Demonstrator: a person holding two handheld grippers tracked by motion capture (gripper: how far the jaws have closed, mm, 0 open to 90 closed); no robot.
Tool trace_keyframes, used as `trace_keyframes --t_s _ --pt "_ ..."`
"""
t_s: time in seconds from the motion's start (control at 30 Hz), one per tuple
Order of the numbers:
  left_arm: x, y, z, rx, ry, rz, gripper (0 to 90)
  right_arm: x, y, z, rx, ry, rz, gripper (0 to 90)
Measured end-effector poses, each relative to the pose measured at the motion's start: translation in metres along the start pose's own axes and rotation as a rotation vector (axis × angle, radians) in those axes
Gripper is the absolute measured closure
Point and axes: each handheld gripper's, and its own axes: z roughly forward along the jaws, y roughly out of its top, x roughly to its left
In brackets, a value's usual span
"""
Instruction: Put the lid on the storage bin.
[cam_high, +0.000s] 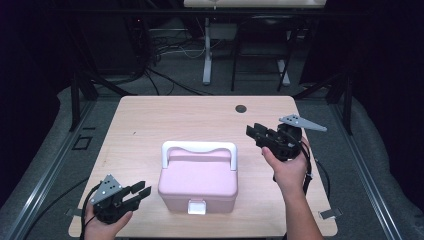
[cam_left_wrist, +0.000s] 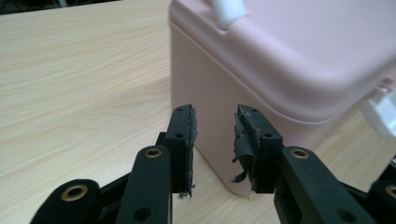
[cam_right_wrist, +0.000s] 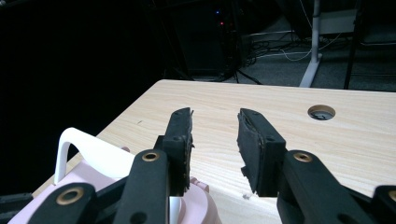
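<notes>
A pink lidded box (cam_high: 198, 186) stands near the front middle of the wooden table (cam_high: 150, 120), with a white handle (cam_high: 199, 147) raised over its lid and a white latch (cam_high: 197, 206) on its front. My left gripper (cam_high: 141, 192) hovers just left of the box, open, nothing between its fingers; in the left gripper view (cam_left_wrist: 215, 140) its jaws point at the box's corner (cam_left_wrist: 243, 93). My right gripper (cam_high: 255, 132) is held above the table to the right of the handle, open and empty. In the right gripper view (cam_right_wrist: 215, 140) the handle (cam_right_wrist: 81, 144) lies low at the left.
A round cable hole (cam_high: 241, 108) sits in the table's far right part. Beyond the table stand desk legs (cam_high: 206, 50) and loose cables (cam_high: 165, 75) on the floor. Black frame rails (cam_high: 75, 95) flank the table.
</notes>
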Motion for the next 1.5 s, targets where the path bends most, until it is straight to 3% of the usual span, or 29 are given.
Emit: trace_keyframes --t_s 0.2,0.73,1.07,1.2,1.5 --pt "0.012 0.0 0.002 -0.012 0.031 -0.028 64.4 -0.004 -0.001 0.002 0.009 -0.008 0.006 64.0" --pt "0.031 0.02 0.024 -0.027 0.056 -0.033 62.8 -0.006 -0.003 0.003 0.016 -0.021 0.007 63.1" --pt "0.04 0.037 0.041 -0.032 0.053 -0.051 62.5 -0.007 -0.003 0.001 0.014 -0.025 -0.001 62.3" --pt "0.042 0.045 0.049 -0.032 0.032 -0.075 61.9 -0.007 -0.005 0.004 0.027 -0.028 -0.006 61.8" --pt "0.05 0.056 0.056 -0.049 0.04 -0.11 61.3 -0.009 -0.007 0.006 0.035 -0.033 -0.006 61.2"
